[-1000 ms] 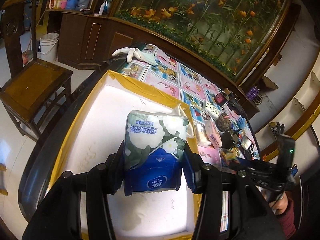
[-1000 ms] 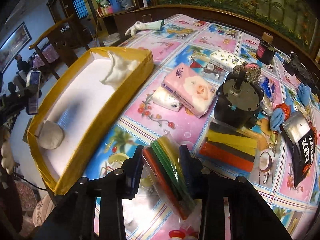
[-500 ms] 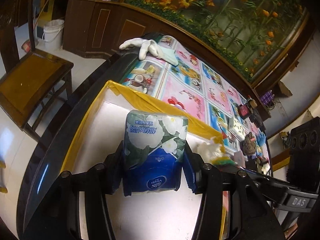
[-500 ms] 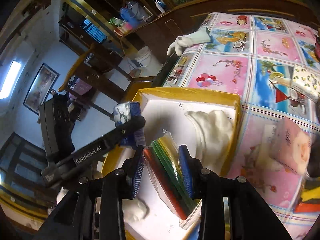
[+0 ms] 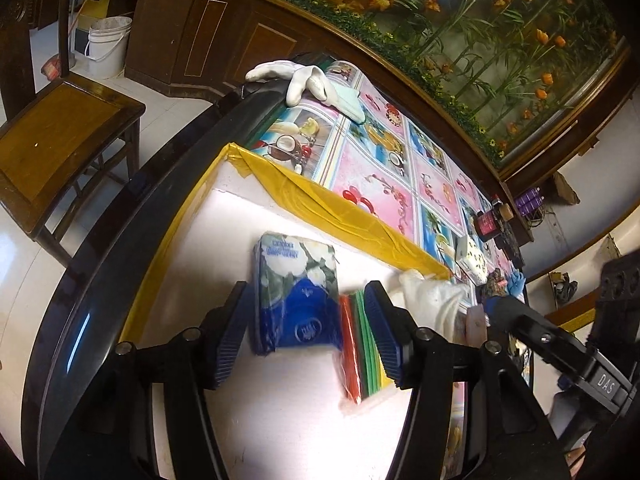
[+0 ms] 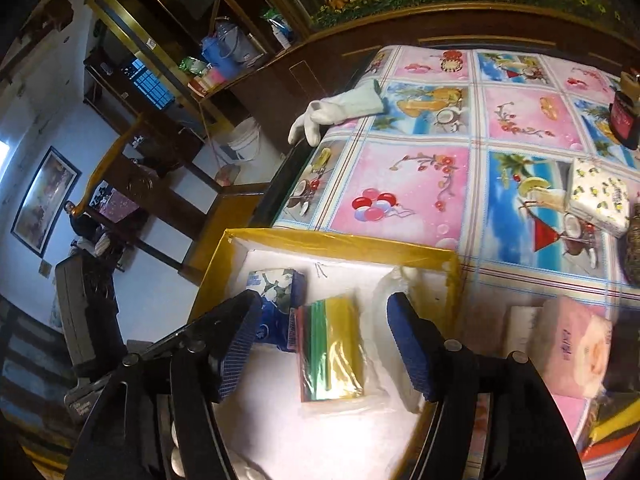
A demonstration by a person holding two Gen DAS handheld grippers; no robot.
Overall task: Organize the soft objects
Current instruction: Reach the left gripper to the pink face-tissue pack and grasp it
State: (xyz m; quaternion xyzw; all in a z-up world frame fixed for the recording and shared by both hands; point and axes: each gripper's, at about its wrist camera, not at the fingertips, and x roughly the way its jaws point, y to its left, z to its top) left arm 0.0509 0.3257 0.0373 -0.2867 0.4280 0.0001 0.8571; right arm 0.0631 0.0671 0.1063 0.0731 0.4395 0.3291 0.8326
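Both tongs are spread wide, nothing gripped: between the left gripper (image 5: 306, 332) pads the tissue pack (image 5: 294, 300) is seen lying; under the right gripper (image 6: 328, 346), the cloth bundle (image 6: 330, 354), inside the yellow-rimmed box (image 6: 340, 240).

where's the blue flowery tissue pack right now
In both wrist views the blue tissue pack lies on the white floor of the yellow-rimmed box, free between the open left gripper fingers, with the bag of coloured sheets right beside it.
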